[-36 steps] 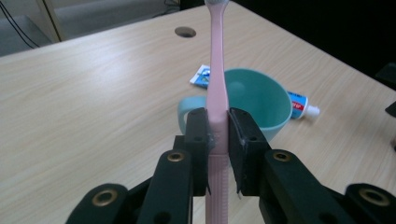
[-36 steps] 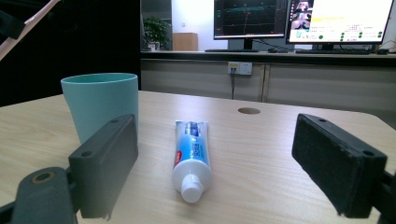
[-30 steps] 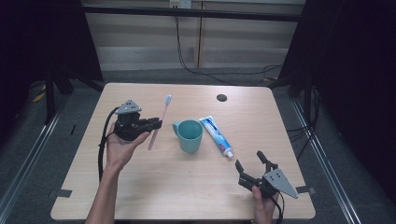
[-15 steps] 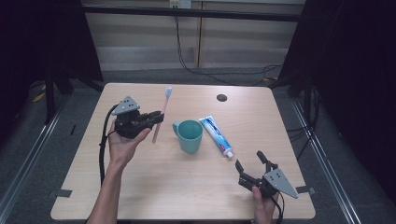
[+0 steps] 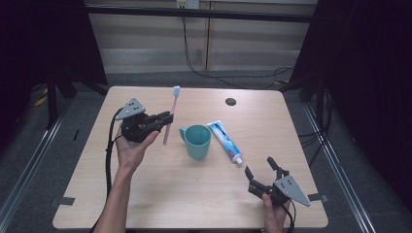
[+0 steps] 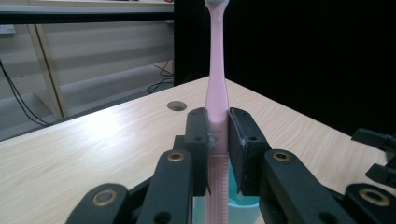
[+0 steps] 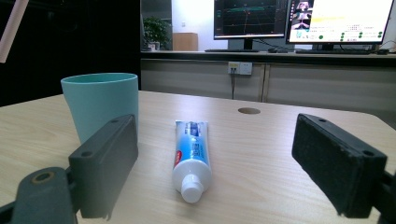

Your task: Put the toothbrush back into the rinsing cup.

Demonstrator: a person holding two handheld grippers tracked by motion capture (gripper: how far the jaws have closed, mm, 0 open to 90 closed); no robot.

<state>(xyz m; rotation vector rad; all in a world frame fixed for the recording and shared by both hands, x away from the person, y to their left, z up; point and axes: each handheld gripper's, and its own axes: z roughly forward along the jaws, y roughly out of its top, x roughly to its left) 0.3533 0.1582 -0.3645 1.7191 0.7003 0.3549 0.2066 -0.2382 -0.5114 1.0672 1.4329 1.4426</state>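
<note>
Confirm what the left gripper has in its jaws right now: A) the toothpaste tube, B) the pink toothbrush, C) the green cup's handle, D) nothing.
B: the left gripper is clamped on the handle of the pink toothbrush, held up off the table, while the toothpaste tube lies flat beside the cup.

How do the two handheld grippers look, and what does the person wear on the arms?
Both the left gripper and the right gripper are black, each with a grey three-cornered plate on top. Their jaws are jointed black links with brass-coloured pivots and flat dark pads. A black cable trails from the left gripper. The forearms are bare; no sleeves are visible.
</note>
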